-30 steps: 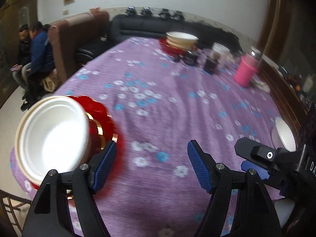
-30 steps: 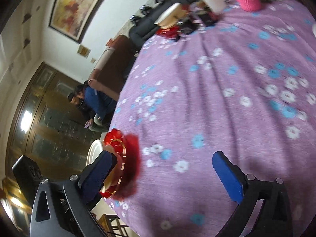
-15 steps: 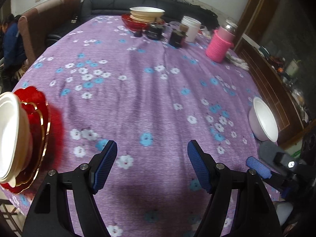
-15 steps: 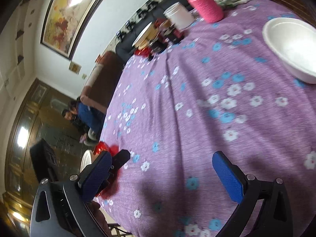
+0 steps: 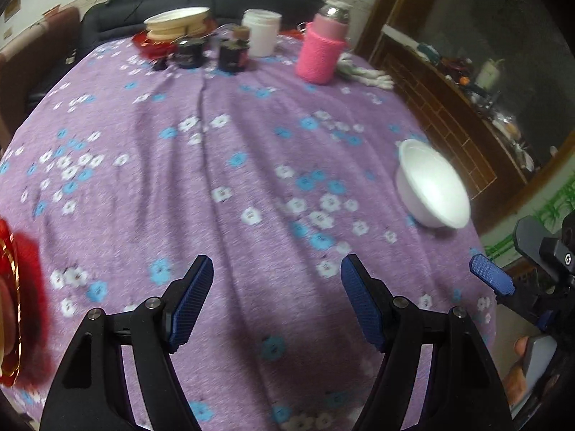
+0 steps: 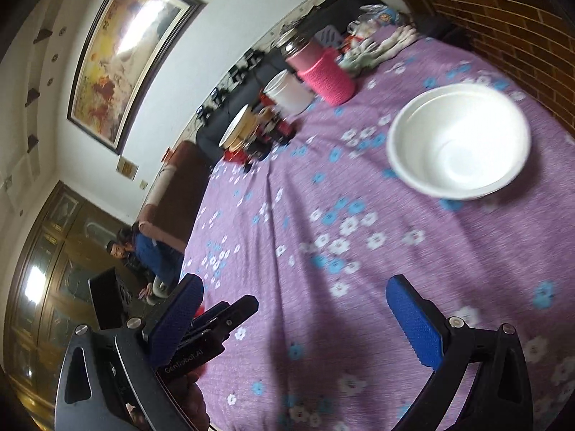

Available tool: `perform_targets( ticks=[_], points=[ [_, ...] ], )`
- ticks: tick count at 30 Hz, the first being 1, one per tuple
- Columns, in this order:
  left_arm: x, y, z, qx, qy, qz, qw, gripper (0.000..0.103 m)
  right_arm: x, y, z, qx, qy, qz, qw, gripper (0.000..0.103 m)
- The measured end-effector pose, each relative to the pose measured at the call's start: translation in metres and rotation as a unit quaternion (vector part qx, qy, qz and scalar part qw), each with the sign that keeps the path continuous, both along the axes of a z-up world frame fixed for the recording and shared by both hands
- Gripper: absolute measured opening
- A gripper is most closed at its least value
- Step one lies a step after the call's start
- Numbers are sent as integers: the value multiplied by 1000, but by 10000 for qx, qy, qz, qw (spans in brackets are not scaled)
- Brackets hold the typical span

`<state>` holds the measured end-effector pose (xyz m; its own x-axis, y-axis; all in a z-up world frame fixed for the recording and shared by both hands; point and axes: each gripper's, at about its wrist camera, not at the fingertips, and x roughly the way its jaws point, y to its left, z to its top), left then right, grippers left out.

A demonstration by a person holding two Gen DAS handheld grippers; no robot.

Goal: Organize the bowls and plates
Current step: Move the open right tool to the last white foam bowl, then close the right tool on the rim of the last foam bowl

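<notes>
1. Left gripper [image 5: 276, 287]: jaws spread wide, nothing between the blue pads, hovering above the purple flowered tablecloth [image 5: 215, 143].
2. Right gripper [image 6: 294, 319]: jaws likewise spread wide and holding nothing, above the near part of the same cloth; also visible at the right edge of the left wrist view [image 5: 503, 273], beside the left one.
3. White bowl [image 6: 458, 140]: upright on the cloth, ahead and right of the right gripper's fingers, well apart from them; in the left wrist view [image 5: 433, 185] near the table's right edge, ahead and right of the left gripper.
4. Red plate with gold rim [image 5: 10, 309]: at the far left edge of the left wrist view, only partly in frame, on the near left part of the table.
5. Far side of table: stack of pale plates and bowls [image 5: 178, 23] on a red dish, two dark jars [image 5: 212, 54] in front, white container [image 5: 260, 32], pink-sleeved bottle [image 5: 321, 50], white crumpled cloth [image 5: 363, 72] beside it.
6. Beyond table: dark sofa [image 5: 233, 0]; framed painting [image 6: 125, 54] on the wall; seated people [image 6: 140, 251] by the brown armchair [image 6: 172, 194].
</notes>
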<state>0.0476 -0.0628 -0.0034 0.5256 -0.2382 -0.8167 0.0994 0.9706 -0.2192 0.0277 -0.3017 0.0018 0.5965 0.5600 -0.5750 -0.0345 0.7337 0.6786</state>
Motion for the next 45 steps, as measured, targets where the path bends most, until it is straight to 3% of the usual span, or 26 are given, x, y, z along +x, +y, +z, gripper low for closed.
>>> perform_targets(
  ticks=[11,20,30,33,38,45],
  points=[
    [35,-56,18,-37,-340,-374,9987,77,2,-85,6,125,89,-805,9966,103],
    [64,-120,2,-177,-191,-937,9953,77,20,-126,-17,498,362,-1229,9905,103],
    [94,-162,-18,-16,-53,-938,9956,77,42,-155,-46,720,684,-1534,9832,102],
    [100,-171,-23,56,-29,-940,9956,77,50,-155,-49,662,707,-1526,9835,98],
    [103,-181,-31,177,-36,-970,9951,77,62,-156,-58,562,872,-1517,9830,80],
    [107,-184,-42,235,11,-927,9954,77,71,-155,-68,509,957,-1526,9823,78]
  ],
)
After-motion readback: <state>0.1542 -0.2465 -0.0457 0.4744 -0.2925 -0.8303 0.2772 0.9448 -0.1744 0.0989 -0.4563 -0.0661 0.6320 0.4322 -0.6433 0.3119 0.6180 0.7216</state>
